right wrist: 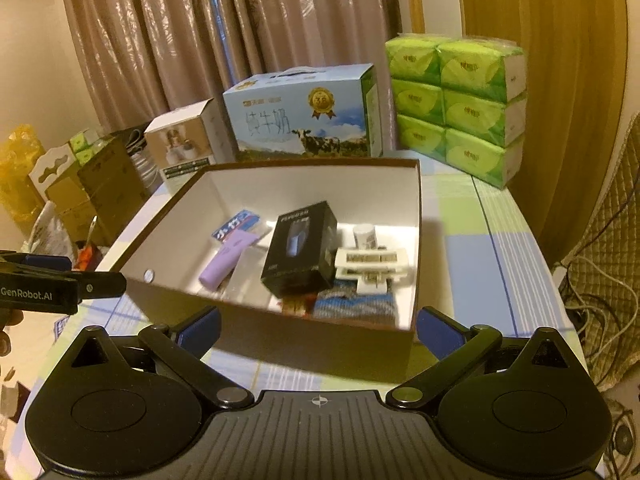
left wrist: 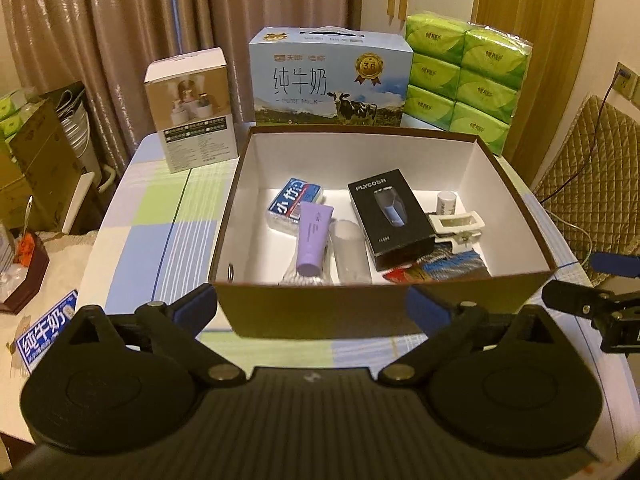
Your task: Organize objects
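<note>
left wrist view: left gripper nearest, jaws released wide, nothing between them, hovering just before near wall of brown storage box on checked desk. inside box: purple tube, black shaver carton, white hair clip, blue tissue pack. behind box: milk carton case, green tissue bundle.

right wrist view: right gripper likewise released and empty, close to box front wall. judged handling: tube soft, slippery, take across mid-body; shaver carton light, stiff, take across narrow sides; clip rigid, probably brittle, grip gently.
</note>
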Motion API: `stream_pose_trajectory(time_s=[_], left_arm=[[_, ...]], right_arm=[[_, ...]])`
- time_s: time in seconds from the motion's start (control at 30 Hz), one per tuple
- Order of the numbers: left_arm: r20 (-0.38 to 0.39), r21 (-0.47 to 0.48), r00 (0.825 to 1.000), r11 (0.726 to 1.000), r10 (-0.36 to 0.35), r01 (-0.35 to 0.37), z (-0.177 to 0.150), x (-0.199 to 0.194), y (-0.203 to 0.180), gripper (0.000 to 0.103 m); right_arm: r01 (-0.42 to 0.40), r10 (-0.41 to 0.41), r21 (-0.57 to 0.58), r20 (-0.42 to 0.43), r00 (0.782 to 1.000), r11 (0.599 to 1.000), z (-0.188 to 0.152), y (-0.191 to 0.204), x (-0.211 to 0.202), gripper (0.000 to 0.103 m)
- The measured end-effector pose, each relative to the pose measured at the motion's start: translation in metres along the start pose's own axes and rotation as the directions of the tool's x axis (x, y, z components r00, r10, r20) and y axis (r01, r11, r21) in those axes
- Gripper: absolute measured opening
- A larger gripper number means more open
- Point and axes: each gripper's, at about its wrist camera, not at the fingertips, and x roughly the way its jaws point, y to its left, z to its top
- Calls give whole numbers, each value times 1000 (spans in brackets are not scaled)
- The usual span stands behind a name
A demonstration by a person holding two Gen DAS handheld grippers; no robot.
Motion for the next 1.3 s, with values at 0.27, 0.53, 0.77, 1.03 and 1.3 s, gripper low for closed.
stream_pose_trajectory(time_s=[0.27,0.53,0.77,1.03,1.3], left_arm=[[-15,-34,1000,999,13,-13,-35,-37,-9,102],[-37,-65,998,997,45,-48,-72,-65,-18,102],[-36,-46,996,996,81,-82,-97,-88,-28,102],[-36,-32,997,997,62,-64,-118,-108,-37,102],[-31,-36,999,999,22,-23,-132,-128,-31,102]], right_arm=[[-19,19,-4,-34,999,1000,-24,2,-28,101],[-46,45,-12,-38,998,999,-44,5,-51,101],[-66,65,-16,-55,996,998,-62,7,-66,101],[-81,80,-7,-79,994,997,-84,17,-84,101],[-59,59,9,-99,993,998,-103,36,-101,101]])
